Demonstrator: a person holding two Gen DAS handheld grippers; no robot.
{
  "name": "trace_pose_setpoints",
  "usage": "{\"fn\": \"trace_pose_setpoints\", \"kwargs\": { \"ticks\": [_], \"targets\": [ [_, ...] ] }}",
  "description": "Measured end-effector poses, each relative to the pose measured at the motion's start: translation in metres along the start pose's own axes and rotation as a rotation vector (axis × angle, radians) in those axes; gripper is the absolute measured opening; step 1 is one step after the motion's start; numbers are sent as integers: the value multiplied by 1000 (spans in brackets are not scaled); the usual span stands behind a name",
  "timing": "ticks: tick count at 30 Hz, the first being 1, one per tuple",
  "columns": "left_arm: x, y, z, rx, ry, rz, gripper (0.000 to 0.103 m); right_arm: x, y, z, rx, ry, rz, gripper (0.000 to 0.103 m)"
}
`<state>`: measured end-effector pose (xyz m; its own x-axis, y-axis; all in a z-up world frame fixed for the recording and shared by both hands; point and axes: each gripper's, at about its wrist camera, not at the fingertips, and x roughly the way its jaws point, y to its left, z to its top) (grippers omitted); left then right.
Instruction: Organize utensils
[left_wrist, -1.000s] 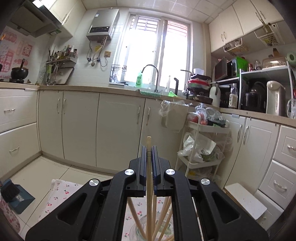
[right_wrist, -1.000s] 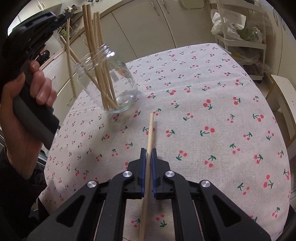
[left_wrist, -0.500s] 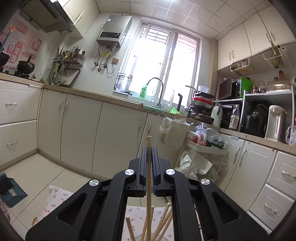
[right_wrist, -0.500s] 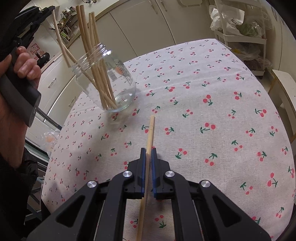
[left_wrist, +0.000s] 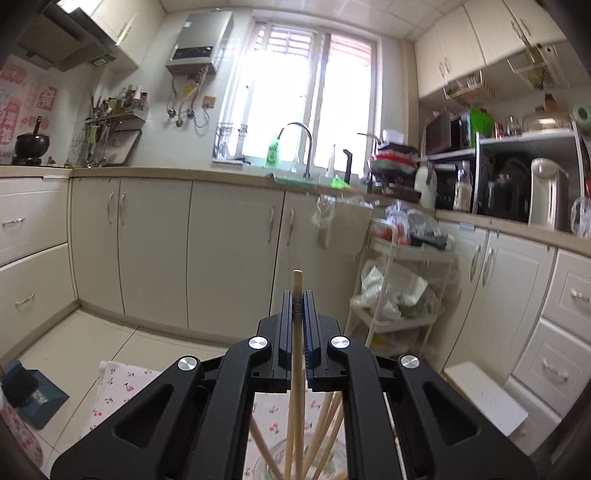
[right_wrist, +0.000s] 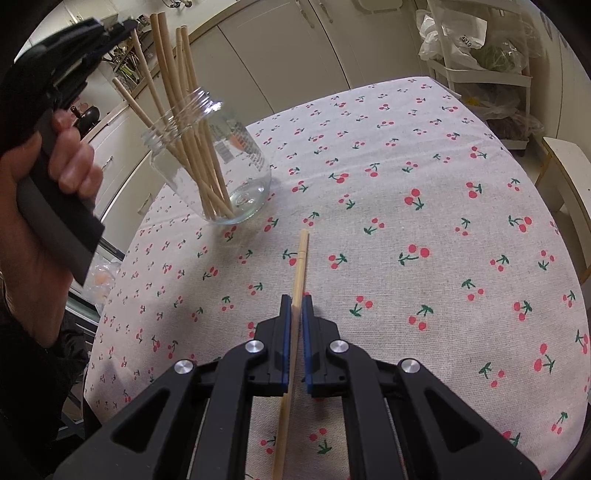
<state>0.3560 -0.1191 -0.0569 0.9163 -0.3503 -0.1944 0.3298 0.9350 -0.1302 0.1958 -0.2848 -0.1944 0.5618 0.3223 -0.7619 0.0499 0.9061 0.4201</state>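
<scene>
A clear glass jar (right_wrist: 221, 177) stands on the cherry-print tablecloth (right_wrist: 424, 229) and holds several wooden chopsticks (right_wrist: 177, 96). My left gripper (left_wrist: 297, 299) is shut on one chopstick (left_wrist: 296, 362) and holds it upright above the jar's mouth (left_wrist: 295, 458), lower end among the others. In the right wrist view the left gripper (right_wrist: 122, 31) sits at the upper left by the chopstick tops. My right gripper (right_wrist: 293, 301) is shut on another chopstick (right_wrist: 297, 266) and holds it just above the cloth, pointing at the jar.
Kitchen cabinets (left_wrist: 229, 254) and a white trolley (left_wrist: 402, 295) with bags stand beyond the table. A white stool (right_wrist: 565, 173) stands off the table's right edge. The person's hand (right_wrist: 55, 177) grips the left tool near the jar.
The left gripper has come back down toward the jar with its chopstick after a brief rise. The right gripper has barely moved, still holding its chopstick.
</scene>
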Motion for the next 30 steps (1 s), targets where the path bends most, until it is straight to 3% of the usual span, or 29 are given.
{"fn": "trace_pose_setpoints", "kwargs": {
  "ticks": [2,4,6,11,14,17,21,22,26,28,30],
  "targets": [
    [-2,-1,-4,27,30,-4,9,-4,-3,2,31,-14,30,7],
    [-11,2,-4,28,30,1,28,-15,-5,5,59,-56,72,7],
    [-22,8,-3,16,20,10,40,-26,-3,9,81,-100,114,7],
    [-50,28,2,-38,11,29,46,-47,7,21,99,-170,172,7],
    [-65,43,0,-85,26,42,50,-37,17,25,11,-121,45,8],
    [-79,58,-9,-118,48,58,53,-15,18,25,-61,-63,-79,37],
    [-92,80,-30,-161,104,78,55,6,22,26,-125,-21,-131,37],
    [-95,86,-37,-168,121,87,55,11,25,26,-148,-13,-148,36],
    [-100,110,-63,-184,177,138,55,30,43,16,-324,14,-325,7],
    [-105,123,-77,-182,196,180,55,27,43,16,-308,14,-308,6],
    [-113,137,-91,-189,201,226,55,10,41,22,-234,-44,-212,6]
  ]
}}
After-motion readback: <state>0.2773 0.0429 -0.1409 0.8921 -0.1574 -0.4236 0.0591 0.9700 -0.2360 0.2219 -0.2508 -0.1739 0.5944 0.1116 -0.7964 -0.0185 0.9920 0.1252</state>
